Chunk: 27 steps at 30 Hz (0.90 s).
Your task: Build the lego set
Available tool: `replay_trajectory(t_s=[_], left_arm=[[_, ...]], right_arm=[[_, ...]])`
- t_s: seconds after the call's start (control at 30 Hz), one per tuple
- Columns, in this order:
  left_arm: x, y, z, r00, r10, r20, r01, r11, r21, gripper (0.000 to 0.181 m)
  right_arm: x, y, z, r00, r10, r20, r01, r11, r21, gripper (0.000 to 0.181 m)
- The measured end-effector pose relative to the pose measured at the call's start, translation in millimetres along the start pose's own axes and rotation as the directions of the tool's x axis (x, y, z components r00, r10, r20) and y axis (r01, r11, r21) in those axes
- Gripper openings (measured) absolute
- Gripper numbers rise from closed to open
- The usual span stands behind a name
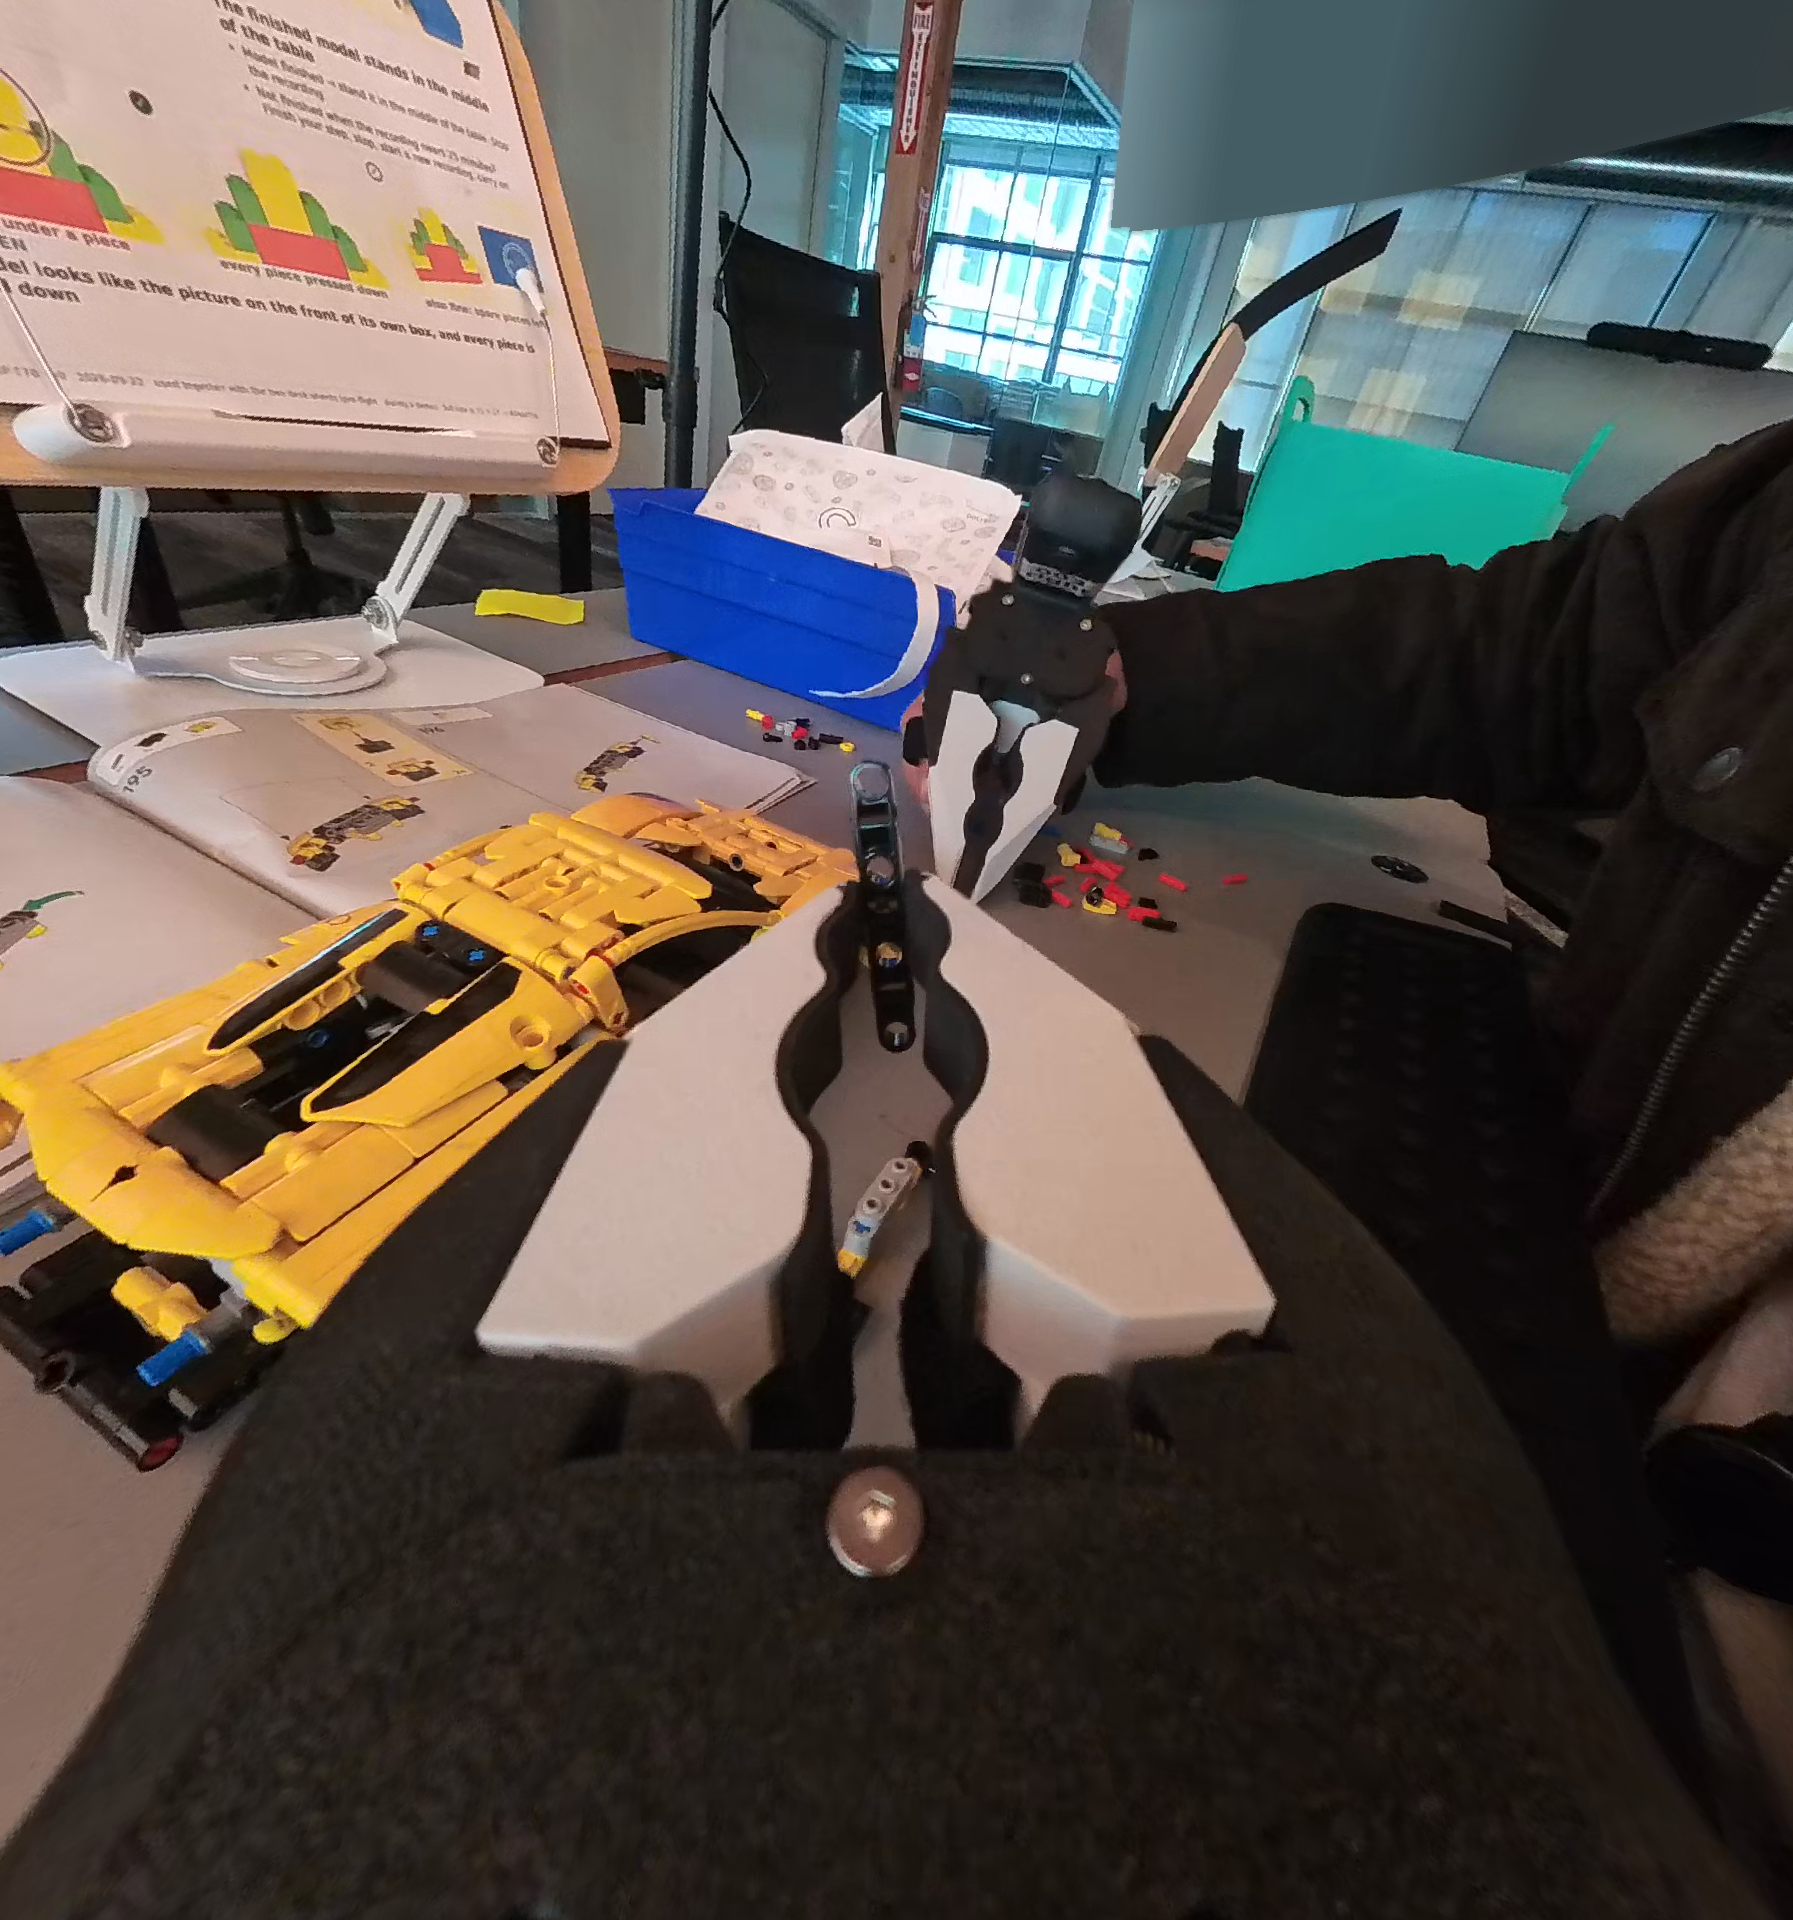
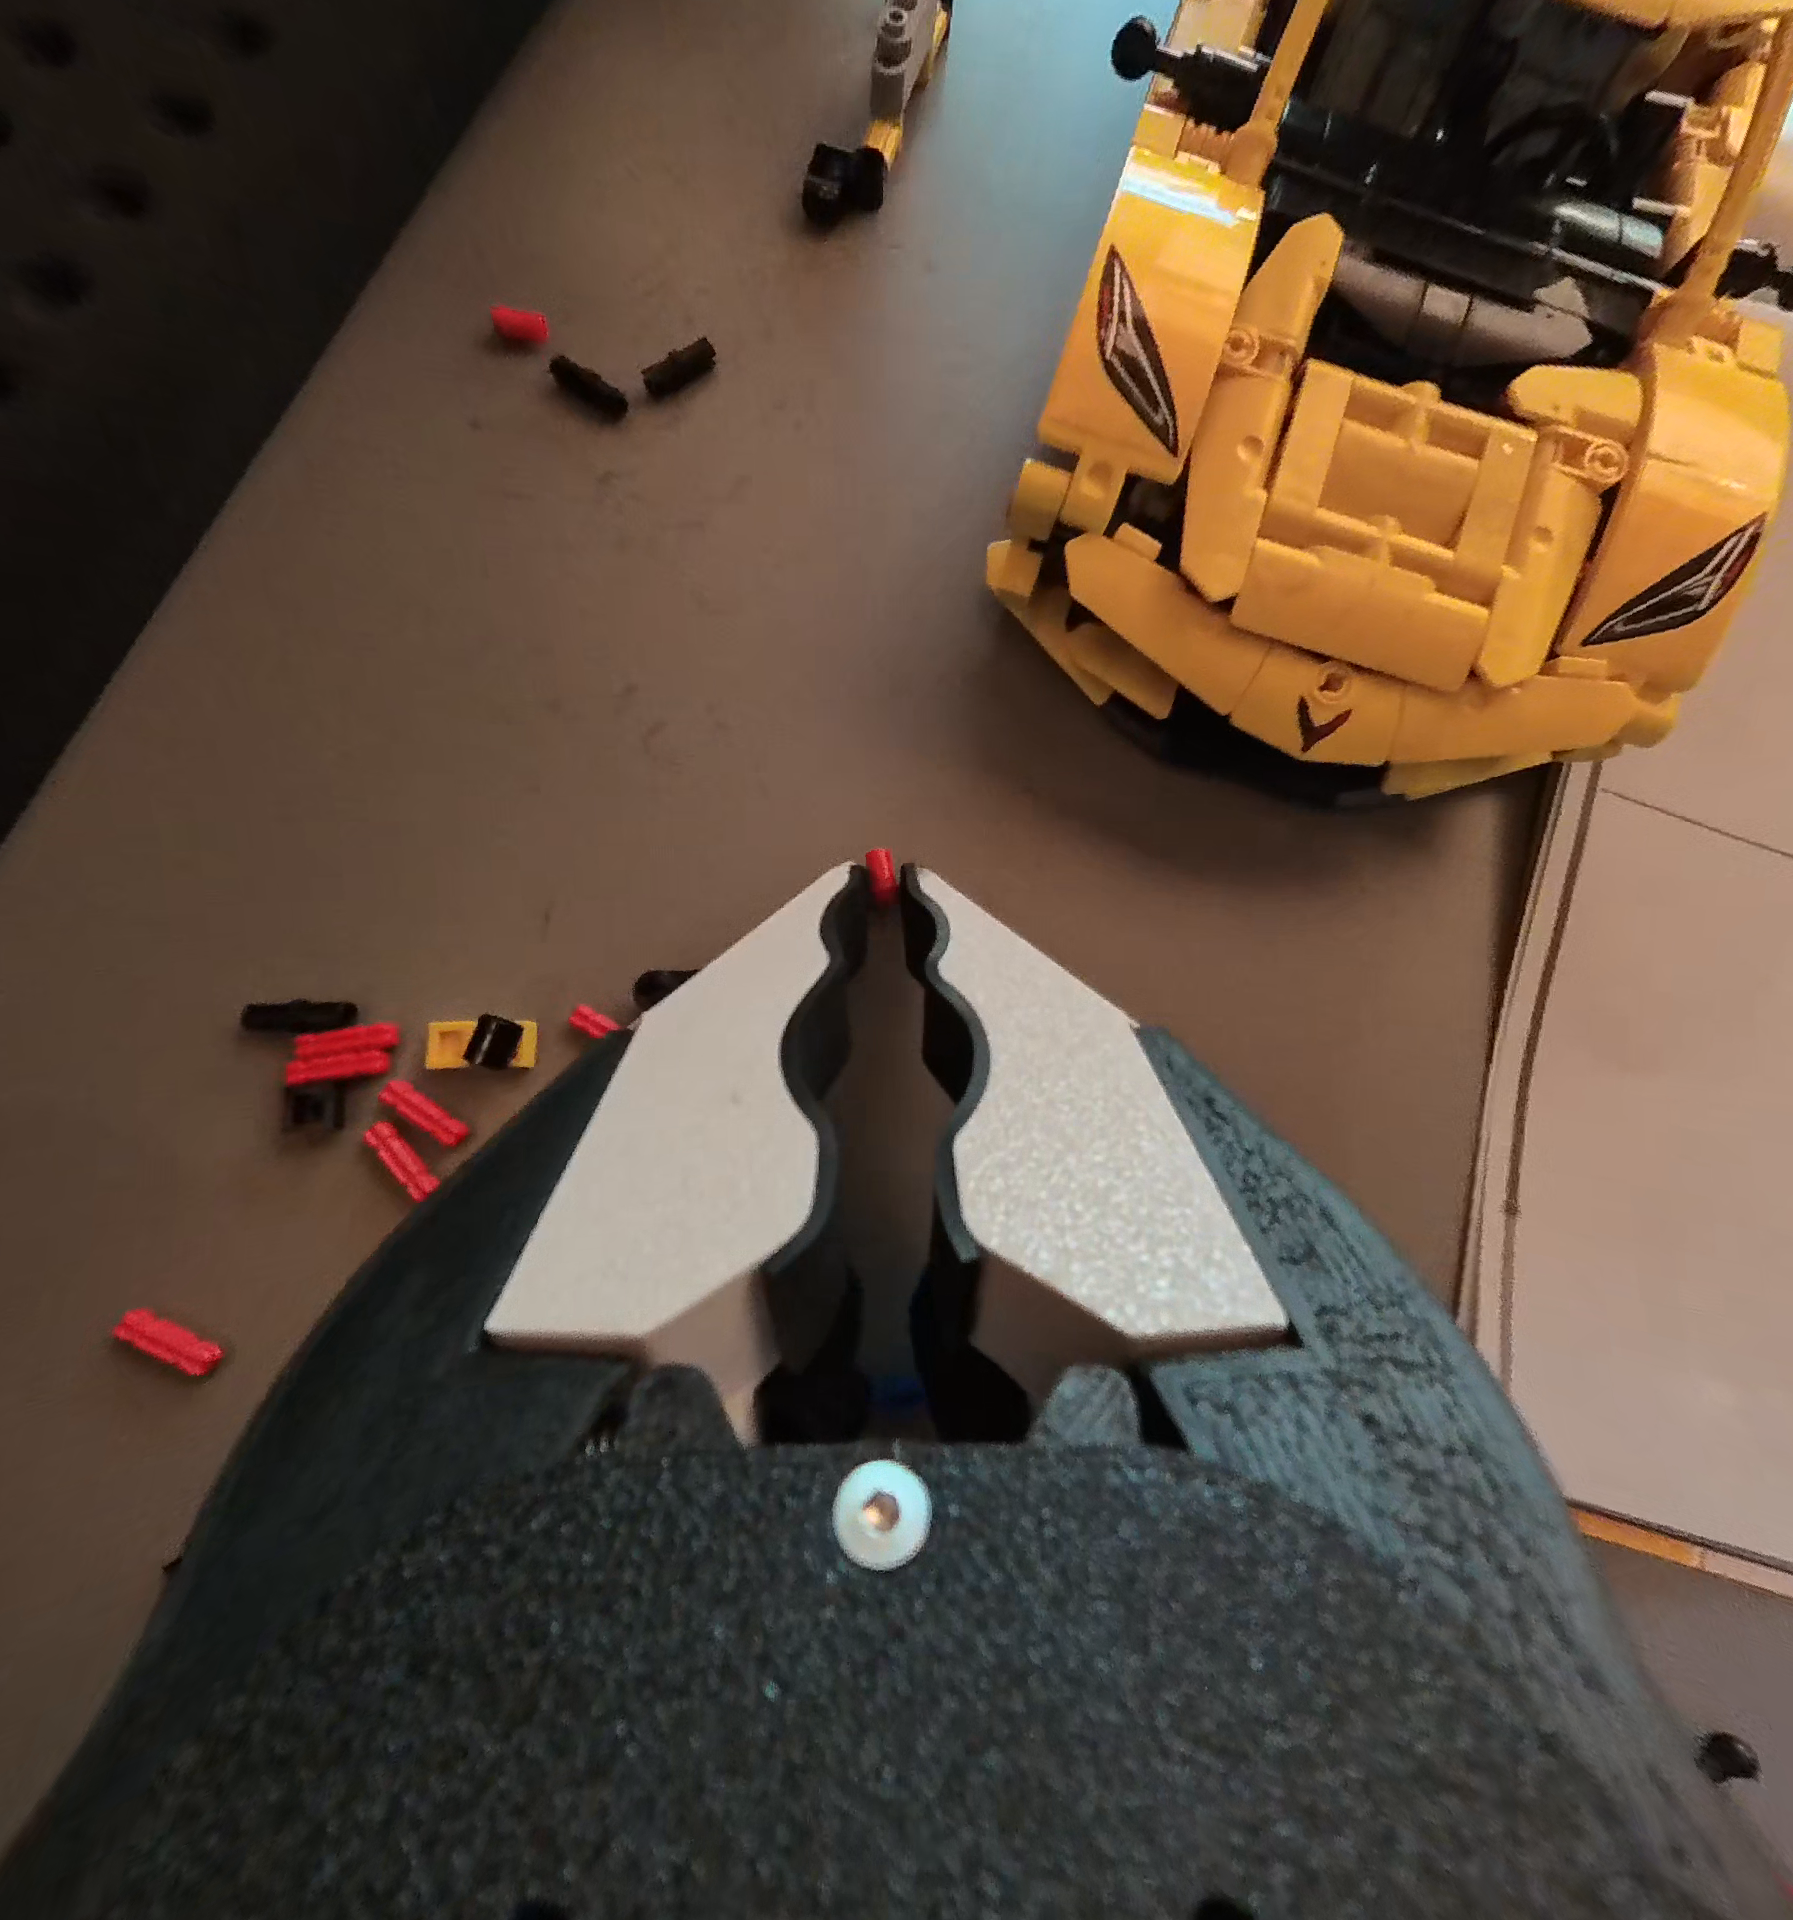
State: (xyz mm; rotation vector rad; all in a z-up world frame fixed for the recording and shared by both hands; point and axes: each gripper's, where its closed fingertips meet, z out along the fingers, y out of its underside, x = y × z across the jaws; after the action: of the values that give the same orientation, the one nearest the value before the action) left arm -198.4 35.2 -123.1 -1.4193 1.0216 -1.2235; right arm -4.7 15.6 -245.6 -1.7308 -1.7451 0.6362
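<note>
Grey table (image 2: 663,644); left fingers (image 1: 887,902) clamp black beam (image 1: 884,914), right fingers (image 2: 879,873) pinch, seemingly, red pin (image 2: 878,871)

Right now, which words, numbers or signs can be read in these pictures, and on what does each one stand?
I do not quote writing; these things bear it.
Printed sheet on the white stand: several lines.
Open building booklet: a page number.
Red vertical sign on the wooden post.
Yellow lego car: an emblem, no words.

Printed writing on the propped instruction sheet (image 1: 248,208), open booklet (image 1: 435,769) and red hanging sign (image 1: 913,83).
</note>
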Motion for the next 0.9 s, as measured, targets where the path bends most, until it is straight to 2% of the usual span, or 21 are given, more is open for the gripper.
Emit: replay_trajectory(t_s=[0.13, 0.23, 0.27, 0.33, 0.5, 0.57, 0.67, 0.73, 0.8, 0.83, 0.9], left_arm=[[0, 0, 0, 0.999, -0.032, -0.007, 0.032, 0.999, 0.004, 0.007], [-9, 3, -2, 0.988, -0.154, -0.009, 0.154, 0.988, -0.011, 0.007], [-11, 4, -3, 0.978, -0.209, -0.021, 0.209, 0.978, -0.007, 0.007], [-13, -2, -6, 0.947, -0.314, -0.072, 0.317, 0.948, 0.031, 0.007], [-9, -21, -17, 0.835, -0.489, -0.253, 0.525, 0.846, 0.097, 0.007], [-9, -31, -24, 0.784, -0.526, -0.33, 0.59, 0.797, 0.129, 0.007], [-11, -45, -35, 0.724, -0.549, -0.418, 0.656, 0.735, 0.172, 0.007], [-10, -50, -41, 0.705, -0.547, -0.451, 0.674, 0.715, 0.185, 0.007], [-8, -50, -43, 0.693, -0.549, -0.467, 0.682, 0.709, 0.178, 0.007], [-6, -50, -43, 0.685, -0.55, -0.478, 0.687, 0.706, 0.172, 0.007], [-4, -49, -43, 0.687, -0.545, -0.482, 0.68, 0.715, 0.161, 0.007]], right_arm=[[0, 0, 0, 1.0, -0.007, -0.013, 0.007, 1.0, 0.004, 0.005], [2, -3, 1, 0.997, 0.082, 0.001, -0.082, 0.996, -0.031, 0.004], [5, -14, 2, 0.991, 0.131, -0.008, -0.131, 0.991, -0.013, 0.004], [9, -57, 0, 0.984, 0.177, -0.039, -0.172, 0.979, 0.105, 0.003], [18, -159, 13, 0.966, 0.09, -0.243, -0.047, 0.983, 0.177, 0.003], [31, -194, 18, 0.933, 0.088, -0.35, -0.02, 0.981, 0.195, 0.004], [49, -236, 17, 0.843, 0.093, -0.529, 0.03, 0.975, 0.22, 0.004], [50, -250, 23, 0.787, 0.039, -0.616, 0.108, 0.974, 0.199, 0.004], [52, -250, 33, 0.722, -0.008, -0.691, 0.163, 0.974, 0.159, 0.004], [49, -249, 41, 0.725, 0.002, -0.689, 0.168, 0.97, 0.179, 0.004], [42, -249, 53, 0.784, 0.103, -0.613, 0.106, 0.95, 0.295, 0.004]])
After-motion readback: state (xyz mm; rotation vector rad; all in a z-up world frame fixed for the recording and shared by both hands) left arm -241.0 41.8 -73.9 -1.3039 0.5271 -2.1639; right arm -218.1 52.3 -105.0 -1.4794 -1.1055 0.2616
